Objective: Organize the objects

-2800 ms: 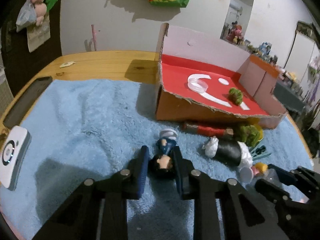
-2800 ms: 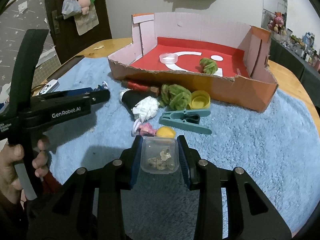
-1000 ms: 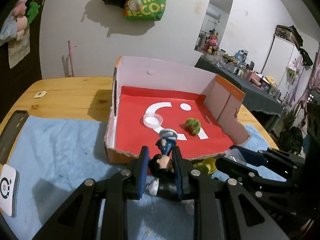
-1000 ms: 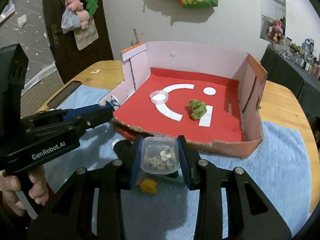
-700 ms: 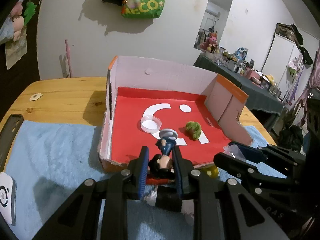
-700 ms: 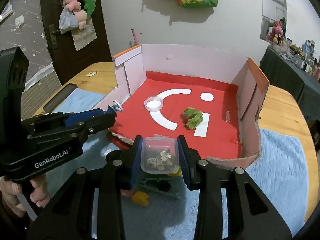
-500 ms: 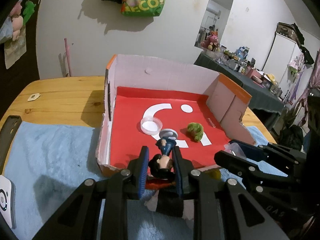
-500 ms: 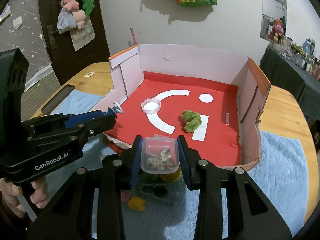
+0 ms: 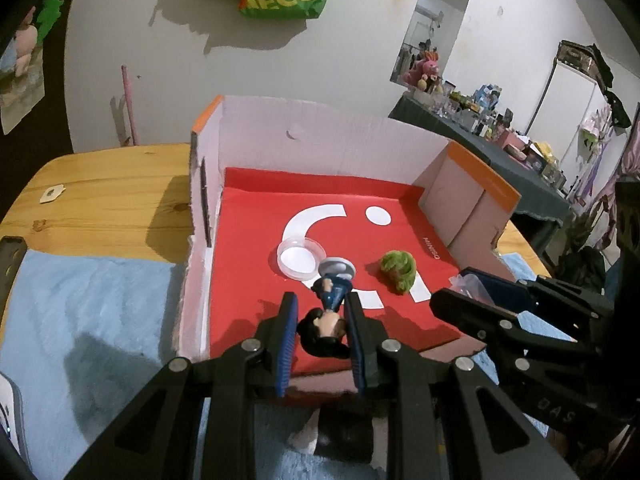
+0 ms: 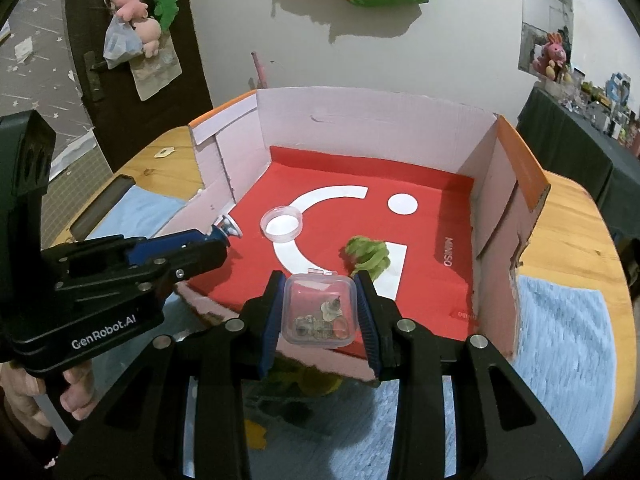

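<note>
My left gripper [image 9: 322,330] is shut on a small toy figure [image 9: 330,308] with a dark head, blue body and round white base. It holds the figure above the front edge of the red-floored cardboard box [image 9: 256,216]. My right gripper [image 10: 319,310] is shut on a clear plastic case [image 10: 319,307] of small trinkets, above the box's front wall [image 10: 320,354]. In the box lie a clear round lid [image 10: 280,224] and a green fuzzy ball [image 10: 368,257]. The left gripper also shows in the right wrist view [image 10: 218,242], and the right gripper in the left wrist view [image 9: 460,298].
The box stands on a light blue towel [image 9: 88,312] over a wooden table [image 9: 104,184]. Loose items lie on the towel below the grippers, among them a yellow piece [image 10: 254,436] and a black-and-white object [image 9: 340,440]. A dark phone [image 10: 98,208] lies at the table's left edge.
Both grippers have moved forward with their loads, from over the towel to over the box's front edge. The loose items on the towel have slipped under the grippers.
</note>
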`<state>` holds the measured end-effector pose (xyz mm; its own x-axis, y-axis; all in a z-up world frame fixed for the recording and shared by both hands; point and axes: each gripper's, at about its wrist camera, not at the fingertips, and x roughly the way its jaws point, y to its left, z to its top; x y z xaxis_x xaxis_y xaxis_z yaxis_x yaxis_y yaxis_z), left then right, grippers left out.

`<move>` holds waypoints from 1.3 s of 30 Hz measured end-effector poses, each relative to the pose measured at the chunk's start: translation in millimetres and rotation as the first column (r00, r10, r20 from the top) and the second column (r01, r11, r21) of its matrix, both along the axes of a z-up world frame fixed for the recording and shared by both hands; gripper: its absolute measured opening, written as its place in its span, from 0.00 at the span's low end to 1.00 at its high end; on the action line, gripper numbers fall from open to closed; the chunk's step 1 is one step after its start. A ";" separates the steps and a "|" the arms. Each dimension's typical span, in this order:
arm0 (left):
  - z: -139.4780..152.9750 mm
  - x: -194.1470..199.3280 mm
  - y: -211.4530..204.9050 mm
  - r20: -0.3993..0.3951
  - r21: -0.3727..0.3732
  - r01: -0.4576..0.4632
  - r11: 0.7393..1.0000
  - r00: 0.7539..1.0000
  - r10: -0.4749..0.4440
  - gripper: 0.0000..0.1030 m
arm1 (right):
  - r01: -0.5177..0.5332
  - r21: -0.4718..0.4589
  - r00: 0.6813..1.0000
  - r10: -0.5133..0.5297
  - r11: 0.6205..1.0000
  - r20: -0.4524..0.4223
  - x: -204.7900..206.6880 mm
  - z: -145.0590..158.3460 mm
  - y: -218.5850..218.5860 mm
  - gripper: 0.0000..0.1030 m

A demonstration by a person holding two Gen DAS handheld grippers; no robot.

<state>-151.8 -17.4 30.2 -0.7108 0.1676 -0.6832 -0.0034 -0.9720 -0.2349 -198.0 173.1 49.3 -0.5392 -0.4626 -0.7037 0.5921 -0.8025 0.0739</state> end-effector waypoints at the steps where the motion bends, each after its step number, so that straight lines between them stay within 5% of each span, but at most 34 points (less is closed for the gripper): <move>1: -0.9 -2.2 0.6 0.005 0.000 0.004 1.000 1.000 -0.004 0.24 | 0.000 0.002 1.000 0.000 1.000 0.003 -1.8 -0.5 -0.4 0.32; 24: -25.8 -33.4 9.3 0.104 -0.025 0.046 0.999 0.994 -0.043 0.24 | -0.008 0.098 0.990 -0.006 0.995 0.139 -45.6 -42.3 -12.4 0.32; 39: -32.1 -45.8 12.0 0.117 -0.024 0.037 0.999 0.993 -0.034 0.24 | 0.023 0.095 0.990 -0.036 0.995 0.139 -55.4 -47.0 -6.0 0.32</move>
